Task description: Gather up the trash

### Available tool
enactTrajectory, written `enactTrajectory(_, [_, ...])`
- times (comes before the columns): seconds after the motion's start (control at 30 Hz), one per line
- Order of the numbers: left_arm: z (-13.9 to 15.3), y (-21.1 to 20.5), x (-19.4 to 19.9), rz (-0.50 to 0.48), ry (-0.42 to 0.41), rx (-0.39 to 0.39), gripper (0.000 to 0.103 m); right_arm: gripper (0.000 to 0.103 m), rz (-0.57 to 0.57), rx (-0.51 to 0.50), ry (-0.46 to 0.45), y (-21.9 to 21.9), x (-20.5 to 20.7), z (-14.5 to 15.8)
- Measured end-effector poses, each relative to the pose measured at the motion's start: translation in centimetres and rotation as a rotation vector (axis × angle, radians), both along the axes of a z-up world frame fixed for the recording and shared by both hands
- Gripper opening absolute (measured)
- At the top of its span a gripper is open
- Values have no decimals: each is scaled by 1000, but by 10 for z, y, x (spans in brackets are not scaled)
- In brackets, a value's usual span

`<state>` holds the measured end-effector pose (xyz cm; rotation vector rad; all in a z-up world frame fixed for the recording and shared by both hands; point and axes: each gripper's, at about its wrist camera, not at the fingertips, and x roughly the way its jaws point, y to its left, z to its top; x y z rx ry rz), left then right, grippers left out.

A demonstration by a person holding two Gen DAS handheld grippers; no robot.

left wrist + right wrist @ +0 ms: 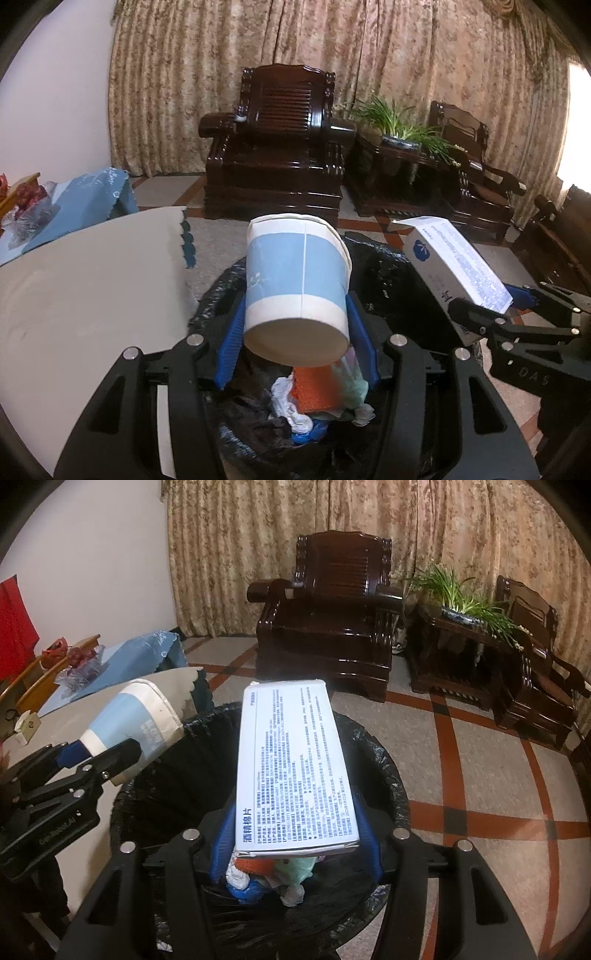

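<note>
Currently you hold two items above one black-lined trash bin [373,760]: the left gripper [295,325] clamps one paper cup [295,280]; the right gripper [295,834] clamps one white box [291,764].

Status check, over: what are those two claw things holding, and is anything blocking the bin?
Left hand-held gripper clamped on paper cup. Right hand-held gripper clamped on white box. Both over bin. Nothing blocking.
</note>
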<state>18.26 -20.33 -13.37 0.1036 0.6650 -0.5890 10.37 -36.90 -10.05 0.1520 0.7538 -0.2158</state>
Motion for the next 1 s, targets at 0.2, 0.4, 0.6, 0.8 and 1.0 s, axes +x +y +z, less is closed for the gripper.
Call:
enactTrajectory(0.2, [-5,-6,5,-17,19,-2,67,69,7,-24,28,-4,6,-13])
enactTrajectory(0.4, [-1,4,3,-15,11,8,77,90,-15,-23,19,-5,-3,-15])
enactTrajectory(0.6, [15,28,-6,31,-2,7,90,97,1,7,-18,0,-15,0])
enactTrajectory(0.8, [35,58,-19,92,-5,14,94,97,54,38,-67,25,-27,28])
enactTrajectory(1.0, [58,93,-37,151,-17,11,95,97,107,40,-93,52,-35,53])
